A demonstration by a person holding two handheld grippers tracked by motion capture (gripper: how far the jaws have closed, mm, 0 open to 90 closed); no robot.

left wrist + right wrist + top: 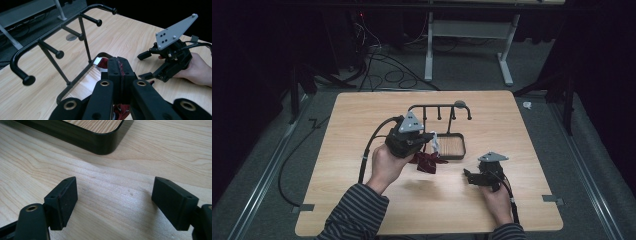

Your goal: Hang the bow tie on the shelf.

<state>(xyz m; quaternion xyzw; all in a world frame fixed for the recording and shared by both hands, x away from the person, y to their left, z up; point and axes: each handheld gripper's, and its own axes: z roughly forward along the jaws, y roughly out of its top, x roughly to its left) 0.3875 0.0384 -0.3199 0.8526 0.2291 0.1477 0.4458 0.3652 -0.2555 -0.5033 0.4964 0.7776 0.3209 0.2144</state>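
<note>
My left gripper (pixel 430 137) hangs above the middle of the table, shut on a dark red cloth (pixel 427 162) that droops below it. In the left gripper view the closed jaws (pixel 121 72) pinch a red strip of the cloth (pixel 102 63), and a white tag shows just beyond them. Right behind stands a black peg rack (pixel 439 106) on a wood-lined tray base (pixel 452 146). My right gripper (pixel 468 175) rests low at the right, open and holding nothing (pixel 113 200). It points toward the corner of the tray base (pixel 100 142).
A small grey disc (pixel 459 104) lies on the table by the rack's far end. Rack pegs (pixel 57 53) stick out toward my left gripper. Cables (pixel 387 70) and a white desk frame (pixel 467 45) are on the floor beyond the table.
</note>
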